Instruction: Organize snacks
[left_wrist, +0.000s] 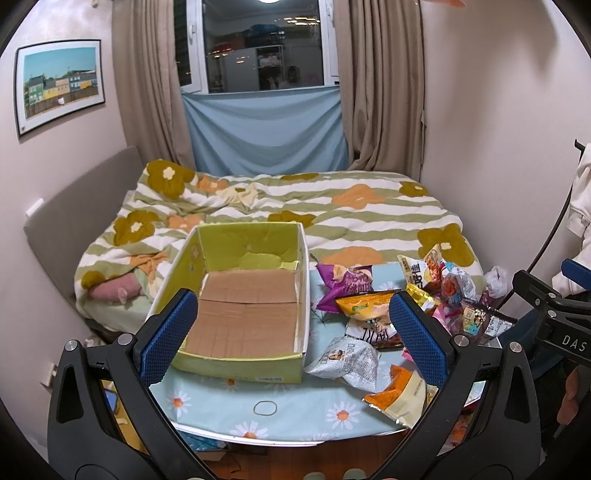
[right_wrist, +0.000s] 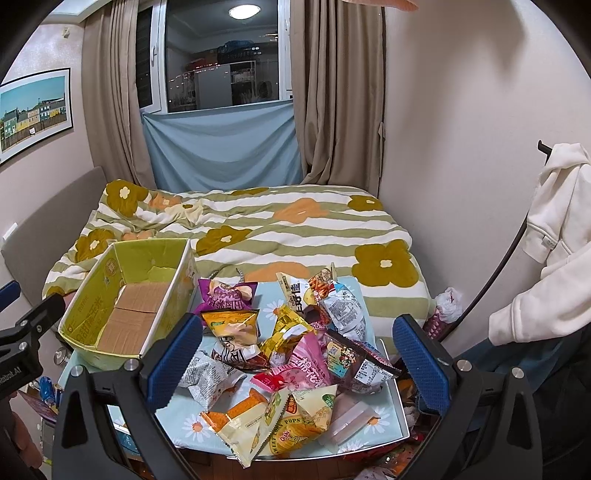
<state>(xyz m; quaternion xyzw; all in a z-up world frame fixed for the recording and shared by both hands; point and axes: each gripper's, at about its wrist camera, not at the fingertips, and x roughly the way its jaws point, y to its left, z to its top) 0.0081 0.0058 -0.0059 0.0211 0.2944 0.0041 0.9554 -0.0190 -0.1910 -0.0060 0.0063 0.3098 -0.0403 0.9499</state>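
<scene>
An empty green cardboard box (left_wrist: 236, 369) with a brown bottom stands on a small table with a daisy-print cloth (left_wrist: 221, 402). It also shows in the right wrist view (right_wrist: 86, 317) at the left. A heap of snack packets (right_wrist: 295, 350) lies to its right, among them a purple bag (right_wrist: 227, 295), a pink bag (right_wrist: 308, 365), a silver packet (left_wrist: 345, 360) and an orange packet (left_wrist: 399, 391). My left gripper (left_wrist: 291, 339) is open and empty, above the table's front by the box. My right gripper (right_wrist: 295, 362) is open and empty above the heap.
A bed with a flowered striped blanket (left_wrist: 332, 206) lies right behind the table. A rubber band (left_wrist: 265, 407) lies on the cloth near the front edge. A white hoodie (right_wrist: 554, 236) hangs at the right. Clutter lies on the floor below the table.
</scene>
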